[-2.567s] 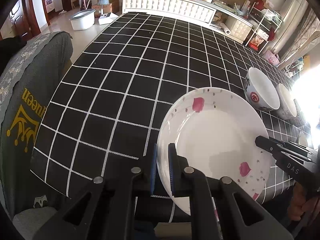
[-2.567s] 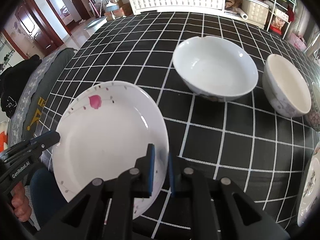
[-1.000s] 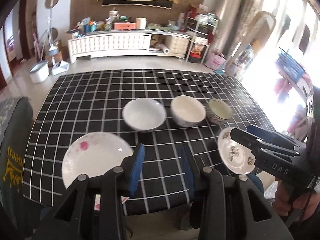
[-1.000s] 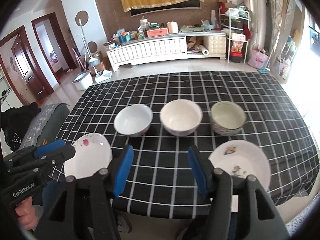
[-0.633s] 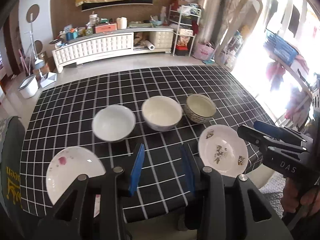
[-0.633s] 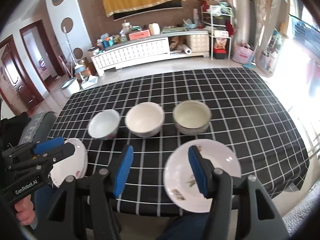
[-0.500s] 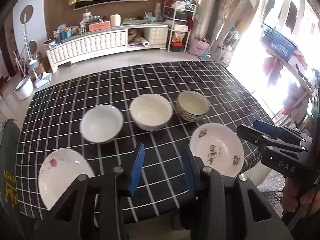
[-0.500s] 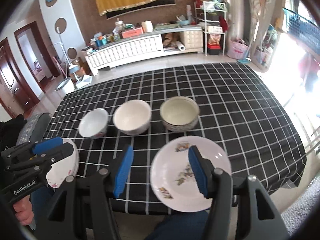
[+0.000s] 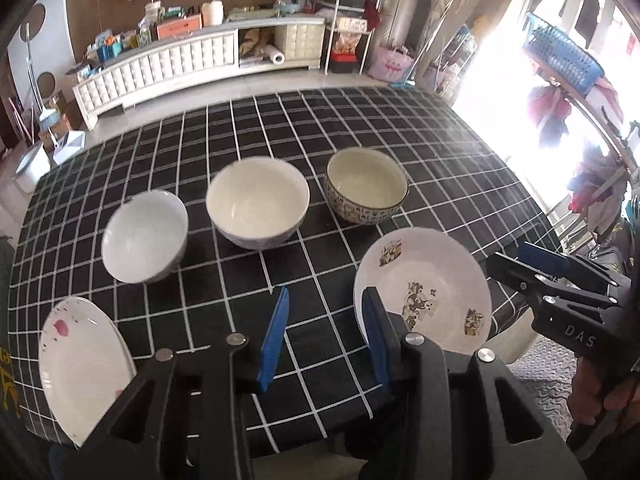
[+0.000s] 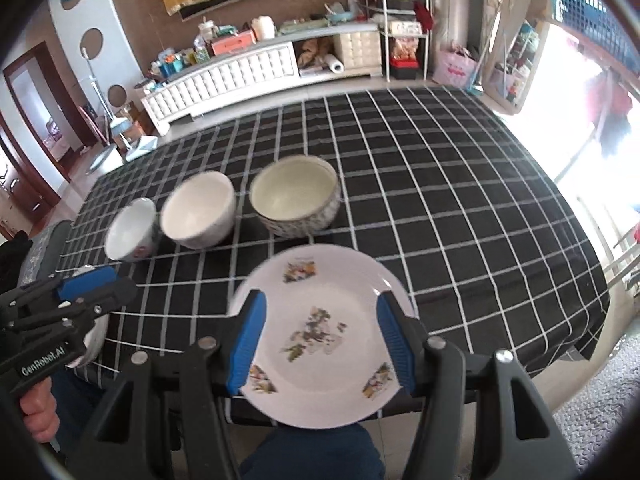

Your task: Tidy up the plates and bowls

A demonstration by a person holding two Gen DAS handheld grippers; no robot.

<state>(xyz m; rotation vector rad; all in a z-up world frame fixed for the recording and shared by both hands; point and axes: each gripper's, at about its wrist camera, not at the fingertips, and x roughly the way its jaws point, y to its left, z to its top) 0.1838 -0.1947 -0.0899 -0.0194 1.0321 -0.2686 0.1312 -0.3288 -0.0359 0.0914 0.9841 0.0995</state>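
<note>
I held a two-finger gripper in each hand above the near edge of a table covered in a black cloth with white grid lines (image 9: 420, 152). My left gripper (image 9: 324, 336) had its blue-padded jaws partly apart with nothing between them, only cloth showing in the gap. My right gripper (image 10: 322, 344) stood wider, also empty, its two pads framing the patterned plate (image 10: 320, 336) from above without touching it, as far as I could tell.

That plate sat at the near right edge of the table, and its near rim overhung the cloth. A second plate with a pink mark (image 9: 80, 364) sat at the near left corner, also close to the edge. Behind them stood three bowls in a row: a small white bowl (image 9: 144, 236) on the left, a larger cream bowl (image 9: 258, 208) in the middle, and a speckled bowl (image 9: 366, 186) on the right, each just beside the next.

I judged the overhang to be the main risk. If I pressed down on the near rim, the patterned plate could have tipped off the table. Its glazed rim was thin and smooth, so a shallow pinch could have slipped. The right view was slightly blurred, which made judging the closing point harder. Carrying one plate towards the other, I could also have knocked a bowl.
</note>
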